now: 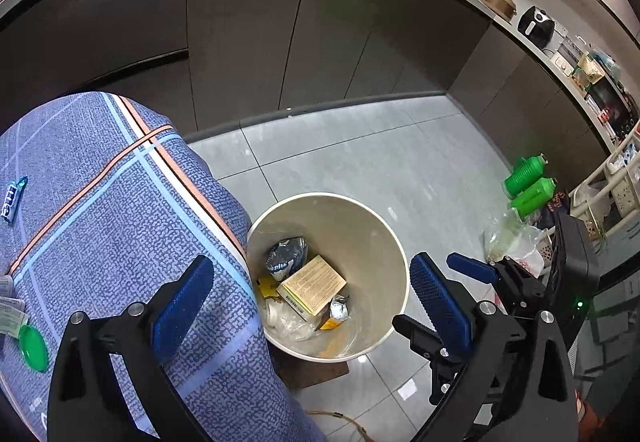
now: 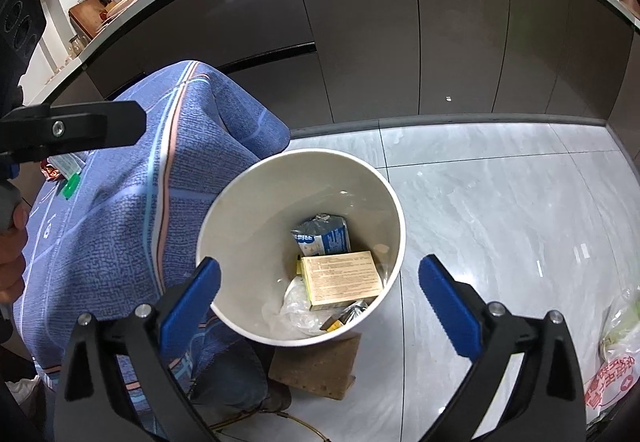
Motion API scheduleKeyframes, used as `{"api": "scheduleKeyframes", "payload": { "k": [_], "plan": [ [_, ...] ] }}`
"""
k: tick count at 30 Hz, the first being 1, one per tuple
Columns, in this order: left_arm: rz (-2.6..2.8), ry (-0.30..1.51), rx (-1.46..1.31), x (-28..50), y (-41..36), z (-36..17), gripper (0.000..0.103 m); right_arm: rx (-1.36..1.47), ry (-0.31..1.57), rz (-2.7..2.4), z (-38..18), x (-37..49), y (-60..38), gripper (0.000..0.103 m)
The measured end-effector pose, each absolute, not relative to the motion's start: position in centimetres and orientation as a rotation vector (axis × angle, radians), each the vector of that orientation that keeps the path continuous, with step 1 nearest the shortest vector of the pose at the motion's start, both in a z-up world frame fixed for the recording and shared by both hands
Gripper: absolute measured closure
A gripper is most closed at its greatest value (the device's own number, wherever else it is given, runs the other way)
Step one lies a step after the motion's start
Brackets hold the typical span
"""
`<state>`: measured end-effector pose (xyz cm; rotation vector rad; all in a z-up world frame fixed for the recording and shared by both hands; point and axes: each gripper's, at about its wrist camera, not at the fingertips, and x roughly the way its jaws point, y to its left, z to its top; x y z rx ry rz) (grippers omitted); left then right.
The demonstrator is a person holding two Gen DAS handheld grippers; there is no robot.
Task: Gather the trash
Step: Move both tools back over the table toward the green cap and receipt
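Below and ahead of the right tool (image 2: 320, 294) stands the bin (image 2: 248, 202) on the floor (image 2: 500, 202), with a box (image 2: 340, 278), a pouch (image 2: 322, 236) and a bag (image 2: 296, 308) inside. To its left the table (image 2: 120, 222) touches the bin. Beyond both run the cabinets (image 2: 360, 34). Right of the left tool (image 1: 308, 298) sits the right tool (image 1: 472, 270), with two bottles (image 1: 528, 186) farther right on the floor.

Both wrist views look steeply down past spread blue-padded fingers from above. The left wrist view sits over the blue plaid tablecloth (image 1: 120, 210), with the round beige waste bin (image 1: 396, 242) ahead between its fingers and the right gripper (image 1: 440, 282) beside its right finger. The right wrist view hangs nearer, directly over the same bin (image 2: 224, 202), cloth to its left. Both share bin, cloth, grey tiled floor (image 2: 500, 182) and dark cabinet fronts (image 2: 360, 34).
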<state>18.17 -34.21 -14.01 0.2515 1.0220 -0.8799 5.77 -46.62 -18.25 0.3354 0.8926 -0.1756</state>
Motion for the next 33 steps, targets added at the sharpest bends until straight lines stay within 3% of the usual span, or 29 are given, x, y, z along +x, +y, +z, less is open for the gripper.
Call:
{"api": "scheduleKeyframes", "payload": {
  "k": [16,33],
  "plan": [
    [-0.772,0.891,0.223,16.2,-28.9,-9.6,0.008,0.291,0.832,-0.132,-14.2,5.5,-44.1,0.004],
    [-0.578,0.841,0.067,14.3,-14.6,-7.5,0.008,0.187,0.786,0.035,-10.4,7.6,-36.8,0.004]
  ]
}}
